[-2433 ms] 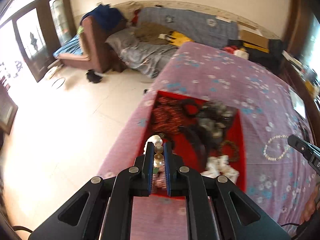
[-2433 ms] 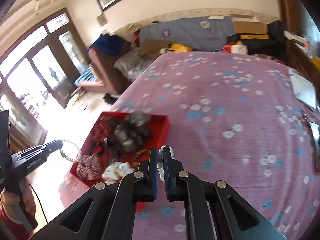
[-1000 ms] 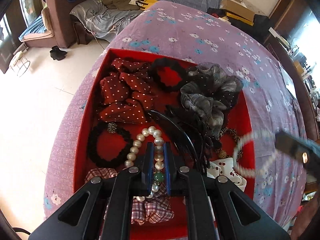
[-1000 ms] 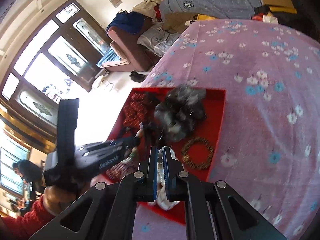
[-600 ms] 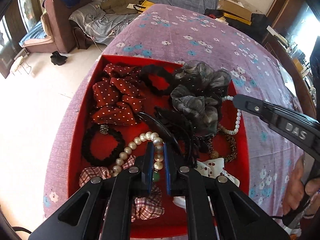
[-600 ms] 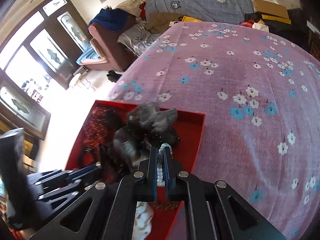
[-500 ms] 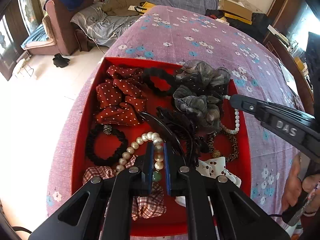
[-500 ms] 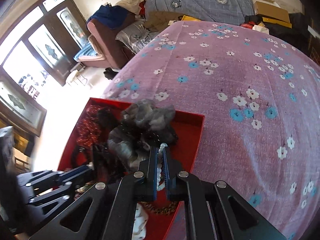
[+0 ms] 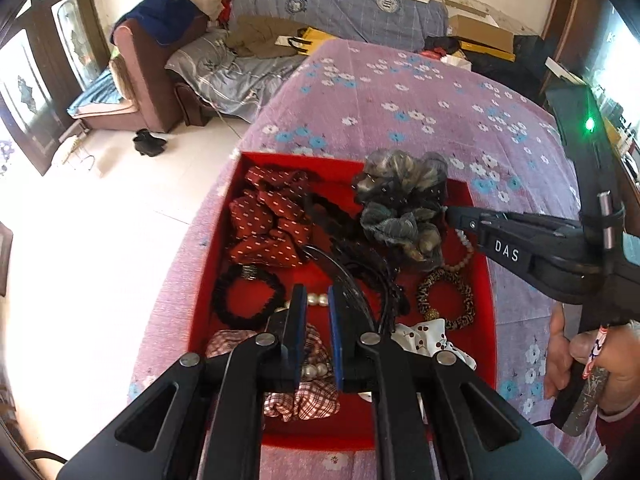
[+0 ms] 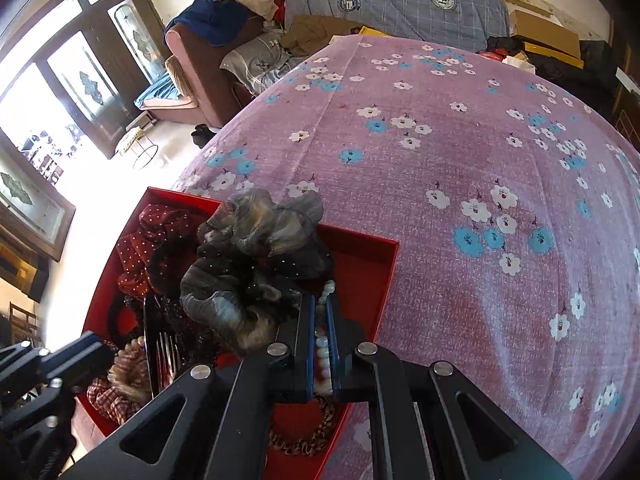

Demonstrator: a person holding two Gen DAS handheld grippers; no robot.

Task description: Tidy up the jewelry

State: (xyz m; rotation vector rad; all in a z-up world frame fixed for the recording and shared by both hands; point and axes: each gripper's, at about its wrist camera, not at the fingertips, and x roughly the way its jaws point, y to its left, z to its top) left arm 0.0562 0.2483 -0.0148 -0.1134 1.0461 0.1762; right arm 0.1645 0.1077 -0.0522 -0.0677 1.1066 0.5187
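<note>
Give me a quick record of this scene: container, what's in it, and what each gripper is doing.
container: red tray on flowered purple bedspread
contents: grey scrunchie, red dotted scrunchie, black hair tie, leopard bracelet, plaid scrunchie
left gripper: jaws just opening, large pearl strand loose between them
right gripper: shut on small pearl strand

- Red tray (image 9: 482, 280): smooth, matt.
- Pearl necklace (image 9: 316, 300): glossy beads.
- Grey scrunchie (image 9: 400, 204): sheer, crinkled cloth.
- Bedspread (image 10: 460, 152): matt woven cloth, floral print.
- Left tool (image 9: 318, 320): matt black plastic, metal screws.
</note>
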